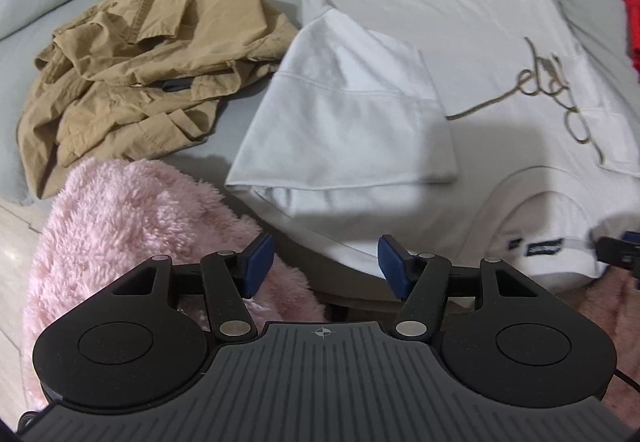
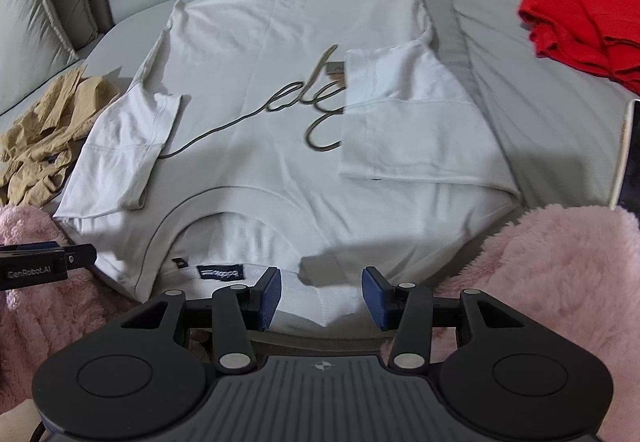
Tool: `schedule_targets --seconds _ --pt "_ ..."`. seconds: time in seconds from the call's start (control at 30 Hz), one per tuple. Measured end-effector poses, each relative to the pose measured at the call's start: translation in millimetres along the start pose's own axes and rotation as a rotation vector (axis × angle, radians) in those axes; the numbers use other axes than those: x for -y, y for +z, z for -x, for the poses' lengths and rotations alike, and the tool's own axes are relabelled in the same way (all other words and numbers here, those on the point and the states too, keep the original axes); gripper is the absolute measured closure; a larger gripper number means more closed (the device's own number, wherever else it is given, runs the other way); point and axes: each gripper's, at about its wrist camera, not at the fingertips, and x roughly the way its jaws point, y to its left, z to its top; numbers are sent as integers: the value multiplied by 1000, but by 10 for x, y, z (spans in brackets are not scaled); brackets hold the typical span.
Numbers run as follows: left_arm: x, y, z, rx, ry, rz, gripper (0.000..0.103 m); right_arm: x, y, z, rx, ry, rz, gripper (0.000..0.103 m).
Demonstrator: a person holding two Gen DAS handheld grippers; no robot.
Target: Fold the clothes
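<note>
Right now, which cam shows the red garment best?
Right wrist view: the crumpled red cloth garment lies in full sight on the grey bedding at upper right. The left wrist view catches only a red sliver at its right edge.

Both wrist views overlook (closely) white shirt (image 2: 280, 41).

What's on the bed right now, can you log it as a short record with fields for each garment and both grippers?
surface: grey bed
white T-shirt: spread flat, collar nearest the grippers, both sleeves folded inward
tan garment: crumpled heap, beside the shirt, unfolded
red garment: lying on the opposite side
pink fleece: at the near edge, under the grippers
left gripper: open, holding nothing, by the shirt's shoulder edge
right gripper: open, over the collar, not gripping
</note>
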Motion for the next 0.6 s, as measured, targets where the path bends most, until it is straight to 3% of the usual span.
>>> schedule_targets --seconds 0.17,0.33,0.4,0.43,0.47,0.6 --pt "170 1 52 26 7 -88 39 -6 35 -2 4 3 6 58" --pt "185 59 45 33 -10 -84 39 172 108 98 52 -19 -60 59" --pt "199 100 27 36 -24 -81 39 193 156 99 57 -20 -53 64" --pt "230 129 18 44 -31 -88 40 204 181 100 60 -20 -49 77" --pt "261 158 9 52 -38 -96 41 213 204 100 63 -21 -46 81" --pt "451 276 -21 80 -44 -147 44 88 295 27 61 -31 17 81"
